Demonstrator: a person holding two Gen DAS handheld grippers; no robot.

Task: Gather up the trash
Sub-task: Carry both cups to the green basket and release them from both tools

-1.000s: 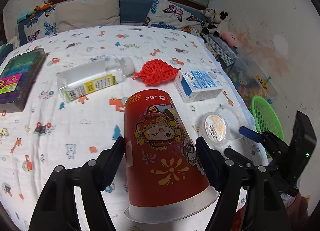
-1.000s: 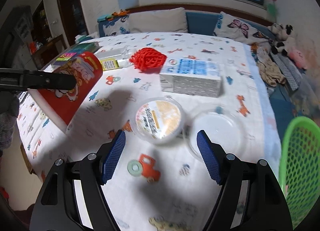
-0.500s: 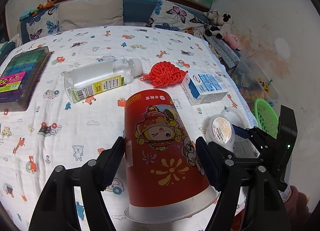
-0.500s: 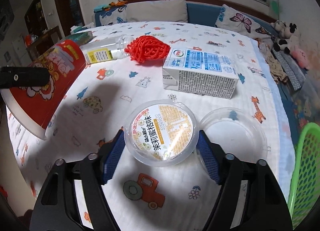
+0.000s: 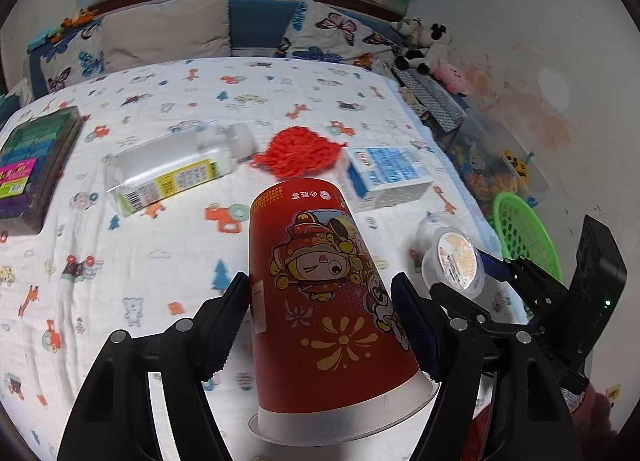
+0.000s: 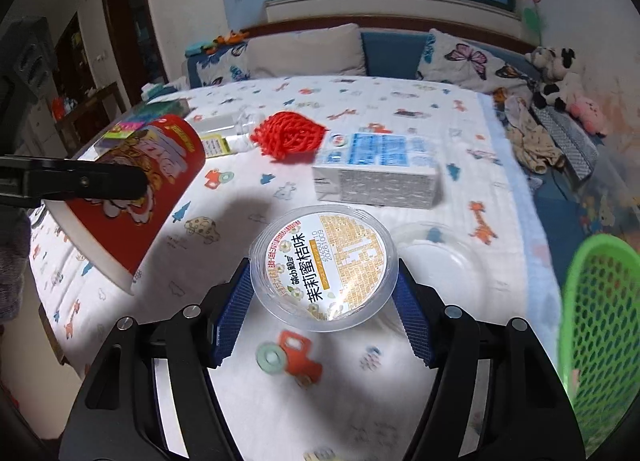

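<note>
So both hands are loaded rn. The left gripper [image 5: 320,317] has its jaws spread wide and clamped on the sides of a big red paper cup with a cartoon print and white rim [image 5: 320,301], held upside down and tilted, up off the bed. The right gripper [image 6: 322,305] has a round clear plastic tub with an orange-and-white label lid [image 6: 324,265] squeezed between its blue pads [image 6: 232,317]; looks lifted a bit off the sheet, tho I can't be 100% sure it's fully clear of it.

Imo the task is maybe a third in. Two bits of trash are picked up but nothing's been dropped yet afaict: the green plastic mesh basket [image 6: 600,341] sits off the bed edge on the right, near the right gripper, and I can't see anything inside it from here.

Still lying on the cartoon-print white bedsheet [image 5: 160,261]:
- clear plastic bottle with yellow label [image 5: 176,169], on its side
- red netted mesh bag [image 5: 300,153], just beside the bottle's cap end
- blue-and-white milk carton [image 6: 376,173], lying flat
- empty clear plastic lid or tub [image 6: 436,261], right next to the held one

The colourful boxed set [image 5: 28,165] at the far left prob isn't trash, idk.

Next up I'd guess both loads go to the basket, the tub being closer.
</note>
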